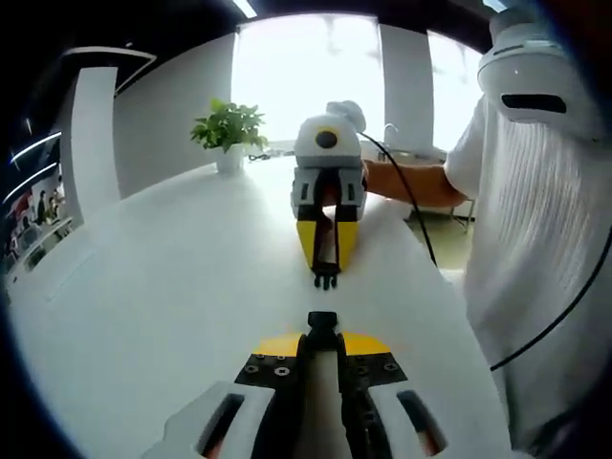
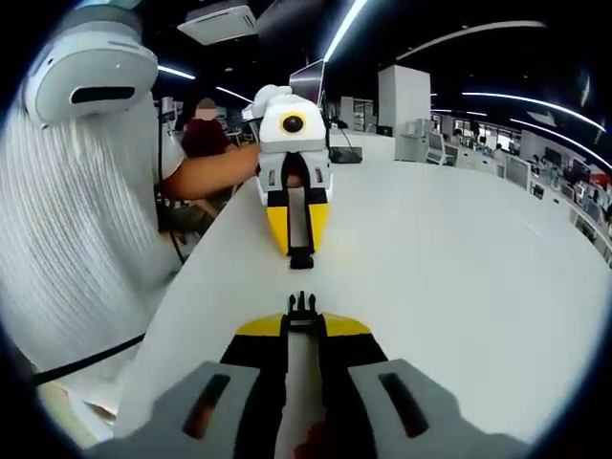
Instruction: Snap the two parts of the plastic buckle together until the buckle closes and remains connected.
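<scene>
**Two buckle halves held apart, tips facing over the tabletop**

Left hand-held gripper (image 1: 322, 330): jaws closed tight on the socket half of the buckle (image 1: 322, 323), a small black block poking out past the yellow jaw tips. Seen from the right gripper view, this same gripper (image 2: 301, 251) hangs nose-down at the far side, socket half (image 2: 301, 257) at its tip, just above the white surface.

Right hand-held gripper (image 2: 302, 320): jaws pinched on the pronged half of the buckle (image 2: 302, 306), black prongs pointing away from the camera. In the left gripper view it (image 1: 326, 271) comes in from the far side, pronged half (image 1: 326, 278) aimed toward the near socket.

The two halves line up roughly nose to nose, near each other with a clear gap between them; not touching, not joined.

White tabletop (image 1: 153, 296) runs beneath both. A person in a white ribbed top (image 1: 545, 249) sits along the right edge in the left gripper view, forearm reaching to the far gripper. Potted green plant (image 1: 229, 134) at the far left, bright windows behind it. Black cable (image 1: 411, 206) trails from the far gripper.
</scene>
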The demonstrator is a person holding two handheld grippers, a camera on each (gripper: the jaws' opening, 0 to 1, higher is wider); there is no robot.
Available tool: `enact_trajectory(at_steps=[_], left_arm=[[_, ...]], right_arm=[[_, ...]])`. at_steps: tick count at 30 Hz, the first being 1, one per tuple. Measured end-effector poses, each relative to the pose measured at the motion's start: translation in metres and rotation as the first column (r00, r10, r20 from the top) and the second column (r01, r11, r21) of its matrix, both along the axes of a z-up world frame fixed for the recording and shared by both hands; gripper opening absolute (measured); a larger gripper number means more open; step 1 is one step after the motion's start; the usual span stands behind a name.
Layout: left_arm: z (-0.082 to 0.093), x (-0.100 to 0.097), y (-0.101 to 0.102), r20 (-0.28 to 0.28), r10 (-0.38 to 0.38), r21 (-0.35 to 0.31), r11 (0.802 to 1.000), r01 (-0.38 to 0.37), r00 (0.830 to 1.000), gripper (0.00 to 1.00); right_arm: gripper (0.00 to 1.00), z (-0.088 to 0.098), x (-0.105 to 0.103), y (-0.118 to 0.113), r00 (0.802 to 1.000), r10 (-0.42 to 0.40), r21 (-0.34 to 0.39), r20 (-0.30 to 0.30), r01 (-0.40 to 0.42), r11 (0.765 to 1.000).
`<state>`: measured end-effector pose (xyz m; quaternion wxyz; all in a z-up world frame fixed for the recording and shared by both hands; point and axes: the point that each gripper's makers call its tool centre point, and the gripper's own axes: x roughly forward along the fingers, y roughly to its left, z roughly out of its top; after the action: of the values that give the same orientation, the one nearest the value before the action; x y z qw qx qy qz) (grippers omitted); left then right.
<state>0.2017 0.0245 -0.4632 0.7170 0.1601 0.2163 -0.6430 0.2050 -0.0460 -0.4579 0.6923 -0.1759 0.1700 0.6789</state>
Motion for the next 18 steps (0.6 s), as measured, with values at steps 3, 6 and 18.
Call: enact_trajectory(at_steps=[3,6,18], left_arm=[[0.0001,-0.0002,-0.0008,0.003,-0.004,0.000,1.000,0.004,1.000,0.12],[0.0001,-0.0003,-0.0021,0.003,-0.008,-0.004,1.000,0.008,1.000,0.12],[0.0003,-0.0013,-0.0090,0.010,-0.021,-0.017,1.000,0.021,1.000,0.12]], right_arm=[[0.12,0.0002,-0.0004,0.0005,1.000,-0.003,0.002,0.002,0.003,1.000],[0.12,0.0003,-0.0015,0.0021,1.000,-0.004,0.006,0.004,0.004,1.000],[0.12,0.0001,-0.0034,0.0060,1.000,-0.004,0.022,0.005,0.004,1.000]])
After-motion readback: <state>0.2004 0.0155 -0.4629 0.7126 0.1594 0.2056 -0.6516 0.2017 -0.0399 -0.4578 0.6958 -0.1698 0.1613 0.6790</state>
